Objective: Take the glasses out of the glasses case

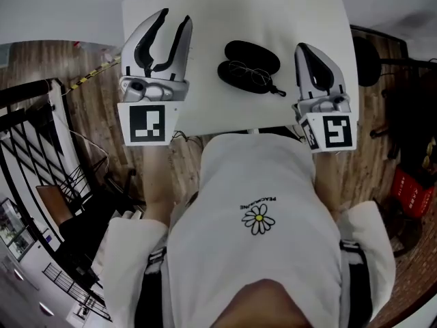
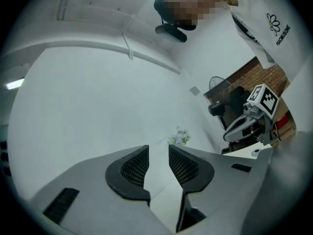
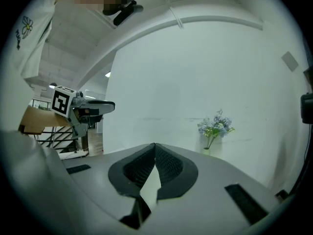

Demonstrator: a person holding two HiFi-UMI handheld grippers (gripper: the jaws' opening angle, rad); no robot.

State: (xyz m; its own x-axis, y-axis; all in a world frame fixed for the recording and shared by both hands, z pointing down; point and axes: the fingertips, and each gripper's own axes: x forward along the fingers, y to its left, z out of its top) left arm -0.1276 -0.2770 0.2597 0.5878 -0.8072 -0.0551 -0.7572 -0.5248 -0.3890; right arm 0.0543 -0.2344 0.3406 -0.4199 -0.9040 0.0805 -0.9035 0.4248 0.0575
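The glasses [image 1: 247, 72] lie in the near half of the open black case [image 1: 254, 53]. The case sits mid-table, near the front edge of the white table [image 1: 205, 19], between the two grippers and touched by neither. The left gripper [image 1: 175, 16] hangs over the table's left side with its jaws parted and nothing between them. The right gripper [image 1: 302, 48] is just right of the case, jaws closed tip to tip and empty. Each gripper carries a cube with black-and-white square markers. Below, the person's white shirt [image 1: 259, 176] bears a daisy [image 1: 258, 219] under the small print "PEACEMINUSONE". A red thing [image 1: 413, 193] on the floor at right has white writing too small to read.
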